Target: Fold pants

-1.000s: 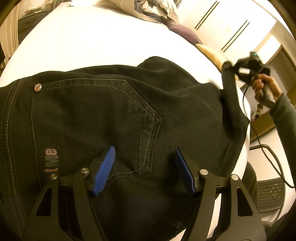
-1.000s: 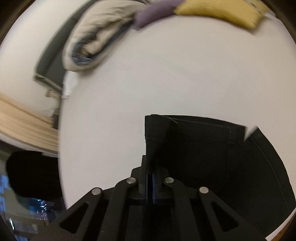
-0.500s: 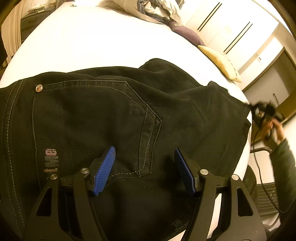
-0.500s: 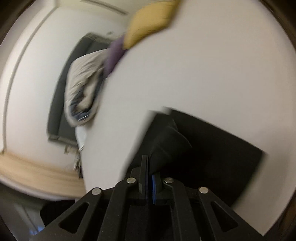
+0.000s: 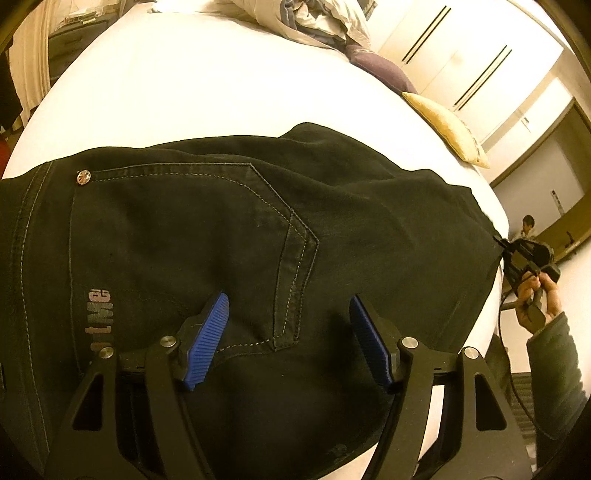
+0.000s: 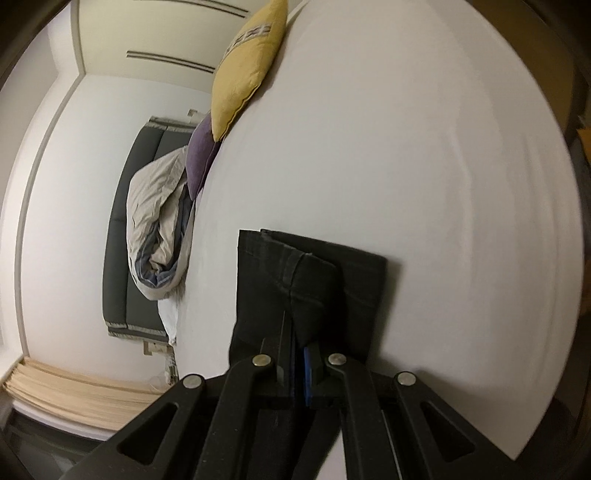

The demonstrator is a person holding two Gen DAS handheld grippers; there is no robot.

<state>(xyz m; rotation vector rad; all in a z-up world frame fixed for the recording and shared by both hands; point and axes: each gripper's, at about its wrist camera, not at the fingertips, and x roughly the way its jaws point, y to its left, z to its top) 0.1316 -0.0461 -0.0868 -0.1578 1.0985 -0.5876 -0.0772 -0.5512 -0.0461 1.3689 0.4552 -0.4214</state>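
Observation:
Black pants (image 5: 229, 236) lie spread on a white bed (image 5: 192, 88), back pocket and rivet facing up. My left gripper (image 5: 290, 332) is open, its blue pads just above the seat of the pants, below the pocket. My right gripper (image 5: 498, 242) shows at the far right of the left wrist view, held by a hand at the leg end near the bed's right edge. In the right wrist view my right gripper (image 6: 299, 354) is shut on the folded hem of the pants (image 6: 295, 273).
A yellow pillow (image 5: 447, 125), a purple pillow (image 5: 380, 70) and a crumpled duvet (image 5: 314, 18) lie at the far side of the bed. White wardrobe doors (image 5: 461, 62) stand behind. The bed's right edge drops off by the right hand.
My right gripper has lowered the raised pant leg end from up in the air down to the bed's right edge, and the leg now lies flat. My left gripper has stayed put.

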